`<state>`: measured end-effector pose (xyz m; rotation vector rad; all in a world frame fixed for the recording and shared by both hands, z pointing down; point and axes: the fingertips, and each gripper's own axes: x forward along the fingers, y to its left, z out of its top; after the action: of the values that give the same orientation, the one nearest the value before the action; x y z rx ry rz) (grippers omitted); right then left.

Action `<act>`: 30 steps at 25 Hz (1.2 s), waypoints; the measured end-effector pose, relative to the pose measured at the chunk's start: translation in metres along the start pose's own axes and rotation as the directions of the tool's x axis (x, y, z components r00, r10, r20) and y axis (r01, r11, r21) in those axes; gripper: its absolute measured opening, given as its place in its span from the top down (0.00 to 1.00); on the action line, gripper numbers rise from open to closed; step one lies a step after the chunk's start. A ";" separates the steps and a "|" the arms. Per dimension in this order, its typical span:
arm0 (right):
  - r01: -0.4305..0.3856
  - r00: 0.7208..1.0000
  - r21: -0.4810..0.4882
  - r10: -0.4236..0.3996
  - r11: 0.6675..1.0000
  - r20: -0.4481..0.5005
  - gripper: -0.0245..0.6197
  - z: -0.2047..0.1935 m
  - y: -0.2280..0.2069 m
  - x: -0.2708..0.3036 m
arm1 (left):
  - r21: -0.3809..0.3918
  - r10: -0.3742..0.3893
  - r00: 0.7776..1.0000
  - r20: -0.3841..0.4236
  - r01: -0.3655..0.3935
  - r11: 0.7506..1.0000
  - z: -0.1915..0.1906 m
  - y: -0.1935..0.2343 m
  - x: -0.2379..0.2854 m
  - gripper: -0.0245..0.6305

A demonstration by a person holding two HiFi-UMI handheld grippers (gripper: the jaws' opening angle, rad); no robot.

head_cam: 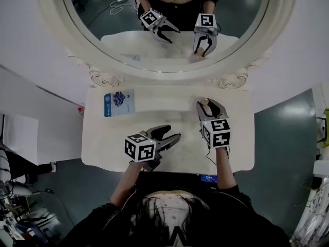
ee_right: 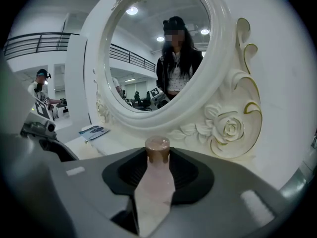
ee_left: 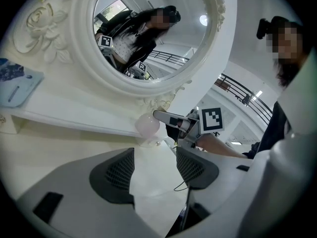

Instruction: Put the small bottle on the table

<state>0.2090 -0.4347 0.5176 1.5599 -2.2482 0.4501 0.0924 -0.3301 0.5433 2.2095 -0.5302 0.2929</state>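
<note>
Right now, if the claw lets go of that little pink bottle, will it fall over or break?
It might tip easily: the small bottle looks slim, with a cap on top. Its glossy, glass-like sides may be slippery and could crack if dropped. It is probably light, since the right claw holds it alone.

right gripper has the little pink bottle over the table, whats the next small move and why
Probably ease the right gripper down until the small bottle rests on the table, then open. Its jaws grip the bottle's body over bare tabletop in front of the mirror frame; whether the bottle touches the table yet is unclear.
</note>
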 end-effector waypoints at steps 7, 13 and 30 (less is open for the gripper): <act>0.005 1.000 -0.005 -0.005 1.000 0.027 0.73 0.007 -0.005 0.016 | -0.014 0.045 0.998 0.041 -0.044 0.999 -0.001 0.009 -0.023 0.56; 0.003 0.997 -0.013 -0.002 1.000 0.072 0.73 0.013 -0.008 0.026 | -0.045 0.068 0.994 0.087 -0.064 0.997 -0.002 0.010 -0.042 0.56; -0.109 0.978 0.087 0.091 0.990 0.188 0.67 0.018 0.019 -0.038 | -0.015 0.117 0.977 0.179 -0.116 0.993 -0.007 -0.015 -0.061 0.56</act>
<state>0.2010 -0.4052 0.4830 1.5993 -2.4874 0.4661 0.0452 -0.2995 0.5148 2.2171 -0.7596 0.1535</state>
